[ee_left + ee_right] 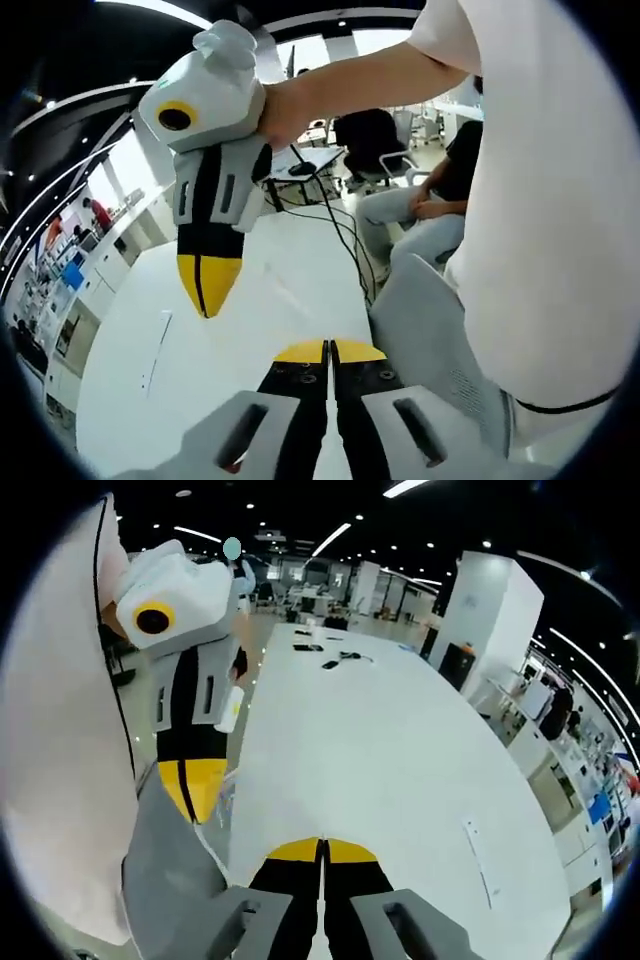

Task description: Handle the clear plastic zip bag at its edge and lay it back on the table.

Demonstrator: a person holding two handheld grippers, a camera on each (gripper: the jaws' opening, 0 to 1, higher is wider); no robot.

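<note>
While both grippers hover above the white table (400, 740):
Left gripper (328, 352): jaws pressed together, nothing seen between them.
Right gripper (322, 850): jaws likewise together, empty.
Zip bag: not surely made out; a faint narrow strip (478, 862) near the table's far long edge may be its zip edge.
Bearing: strip lies right of the right gripper, long axis along the table; right gripper judged nearer.

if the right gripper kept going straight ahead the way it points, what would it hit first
Probably the white table: the right gripper, shut, points along its bare top. Depth is unclear, so it may skim over it.
</note>
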